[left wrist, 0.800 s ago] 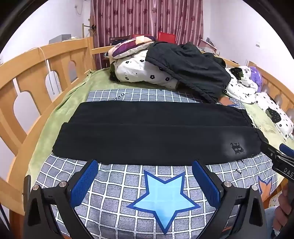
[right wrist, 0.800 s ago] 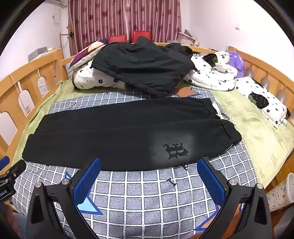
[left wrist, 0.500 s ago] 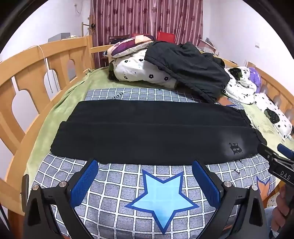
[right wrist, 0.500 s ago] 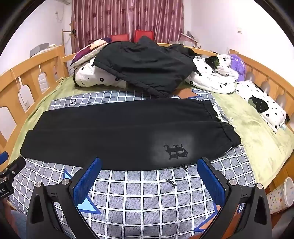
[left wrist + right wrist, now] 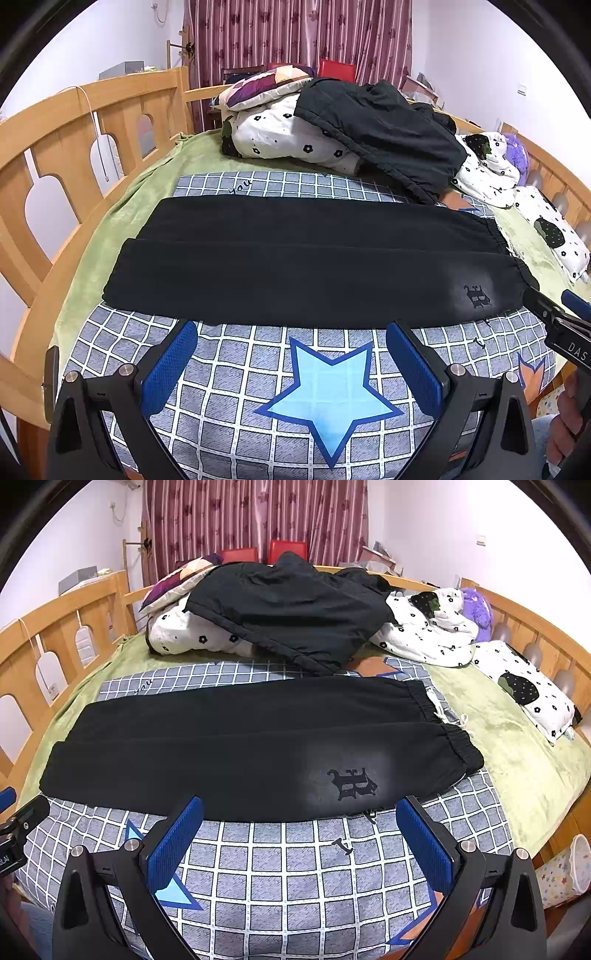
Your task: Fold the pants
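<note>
Black pants (image 5: 303,266) lie flat across the checked blanket, both legs side by side, cuffs at the left, elastic waistband at the right. They show in the right wrist view (image 5: 240,749) too, with a dark logo (image 5: 352,783) on a faded patch near the waist. My left gripper (image 5: 291,365) is open and empty, just short of the pants' near edge. My right gripper (image 5: 299,843) is open and empty, its fingertips at the near edge below the logo. The right gripper's tip shows at the right of the left wrist view (image 5: 554,317).
The grey checked blanket (image 5: 332,387) with a blue star covers the green bed sheet (image 5: 517,746). A heap of pillows, a quilt and a black jacket (image 5: 288,609) lies behind. Wooden rails (image 5: 74,122) ring the bed. A paper cup (image 5: 569,867) stands off the right edge.
Both grippers have crept slightly forward toward the pants' near edge. The pants have not moved and both grippers stay open.
</note>
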